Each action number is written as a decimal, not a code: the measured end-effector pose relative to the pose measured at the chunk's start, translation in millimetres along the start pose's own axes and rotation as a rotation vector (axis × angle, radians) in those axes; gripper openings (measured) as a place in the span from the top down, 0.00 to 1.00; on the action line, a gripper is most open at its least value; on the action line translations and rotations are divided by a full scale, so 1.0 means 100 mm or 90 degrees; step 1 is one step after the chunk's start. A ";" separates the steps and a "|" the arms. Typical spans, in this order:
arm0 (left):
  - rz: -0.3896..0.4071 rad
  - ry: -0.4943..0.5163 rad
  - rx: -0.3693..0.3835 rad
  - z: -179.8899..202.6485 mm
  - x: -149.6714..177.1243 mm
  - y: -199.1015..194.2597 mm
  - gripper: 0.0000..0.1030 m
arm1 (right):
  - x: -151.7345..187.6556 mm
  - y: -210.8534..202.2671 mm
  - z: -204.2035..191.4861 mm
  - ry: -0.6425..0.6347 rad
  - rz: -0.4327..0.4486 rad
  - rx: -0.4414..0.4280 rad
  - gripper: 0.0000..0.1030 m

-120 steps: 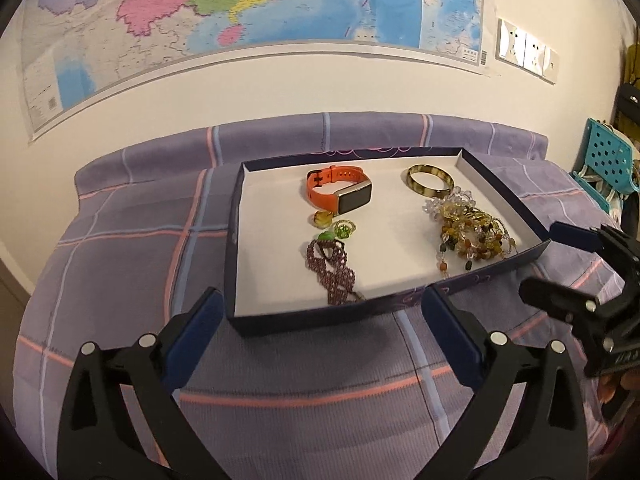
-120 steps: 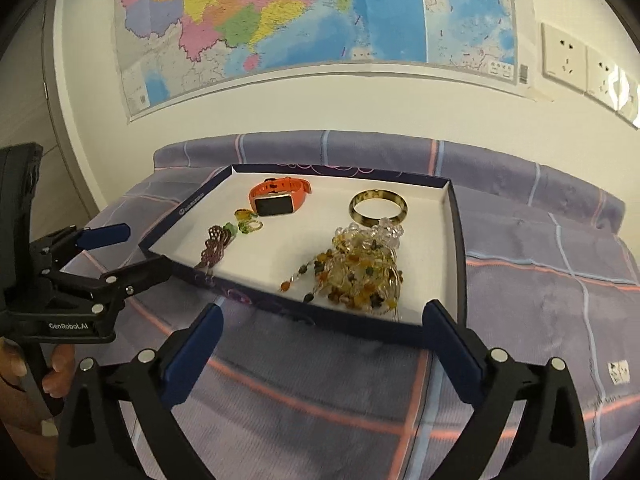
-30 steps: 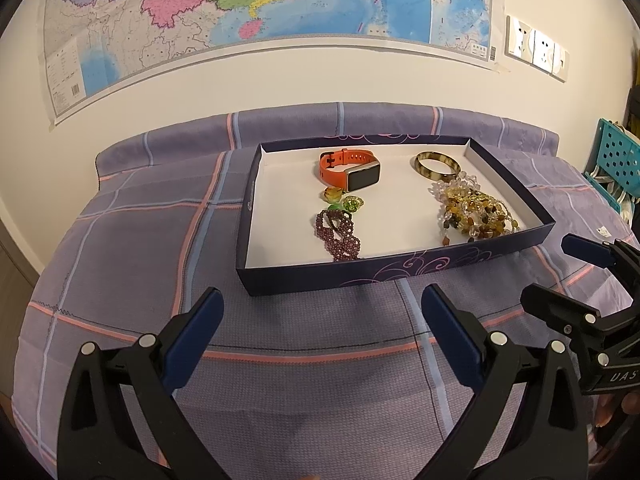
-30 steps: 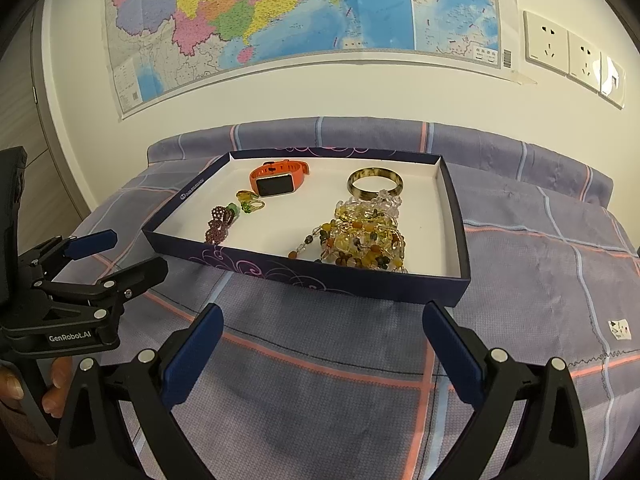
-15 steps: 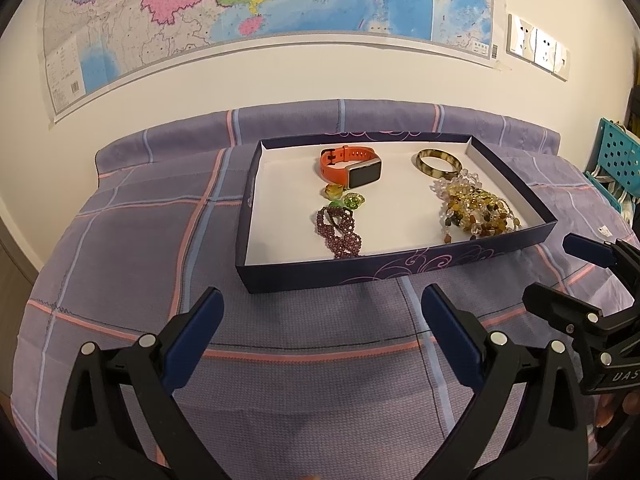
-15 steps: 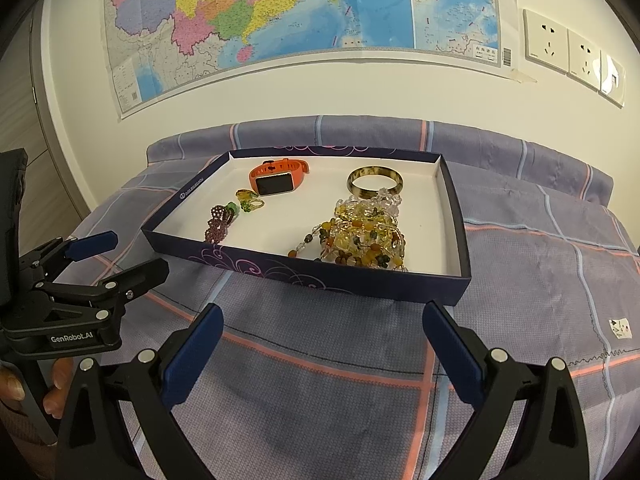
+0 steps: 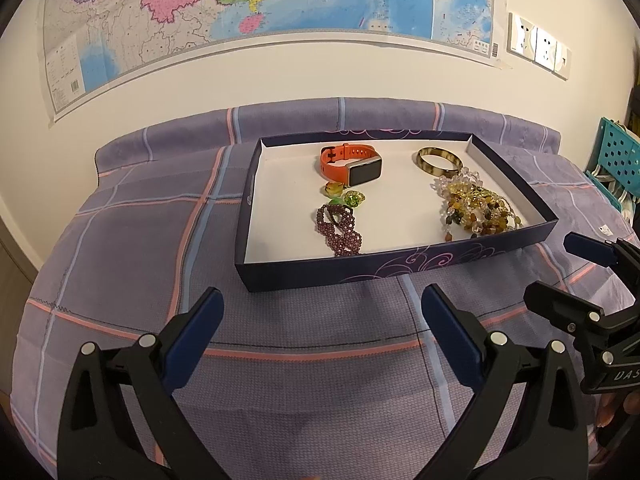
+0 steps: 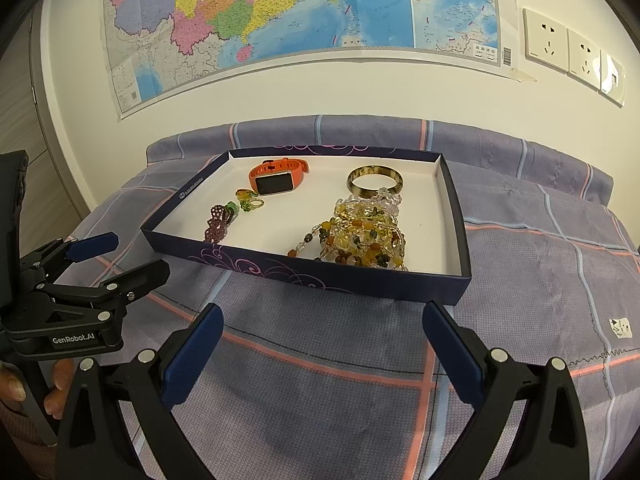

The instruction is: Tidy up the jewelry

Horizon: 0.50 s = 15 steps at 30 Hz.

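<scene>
Both released: left gripper (image 7: 320, 312), right gripper (image 8: 322, 328), short of tray (image 7: 400, 268); sorting seemingly finished; next, withdrawal.

A tray (image 7: 400, 268) is sitting on the bed (image 7: 120, 248), before the wall map (image 7: 240, 0). In it, a watch (image 7: 352, 164) is lying at the back, a bangle (image 7: 438, 160) right of it, a bead pile (image 7: 476, 208) before the bangle, and a beaded bracelet (image 7: 340, 228) left of the pile.

One tray (image 7: 400, 268), one watch (image 7: 352, 165), one bangle (image 7: 438, 160), two rings (image 7: 344, 194), several beaded bracelets (image 7: 476, 208).
</scene>
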State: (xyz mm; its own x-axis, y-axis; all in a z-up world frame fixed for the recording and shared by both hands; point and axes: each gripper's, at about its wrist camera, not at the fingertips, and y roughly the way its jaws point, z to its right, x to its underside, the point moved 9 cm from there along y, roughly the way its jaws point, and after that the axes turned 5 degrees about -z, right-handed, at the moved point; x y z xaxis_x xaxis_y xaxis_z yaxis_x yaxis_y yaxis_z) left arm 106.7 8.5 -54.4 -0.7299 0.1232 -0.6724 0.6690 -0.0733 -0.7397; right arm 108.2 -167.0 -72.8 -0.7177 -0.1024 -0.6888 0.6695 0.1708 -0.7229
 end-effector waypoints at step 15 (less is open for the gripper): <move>-0.002 0.002 0.001 0.02 0.00 0.01 0.05 | 0.00 0.00 0.01 0.001 0.001 0.001 0.07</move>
State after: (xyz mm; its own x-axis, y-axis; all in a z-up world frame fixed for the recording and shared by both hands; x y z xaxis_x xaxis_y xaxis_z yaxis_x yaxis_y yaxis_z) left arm 107.3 6.9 -55.2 -0.7316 0.1266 -0.6699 0.6665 -0.0738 -0.7418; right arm 108.4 -167.7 -72.4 -0.7163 -0.1012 -0.6904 0.6713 0.1700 -0.7215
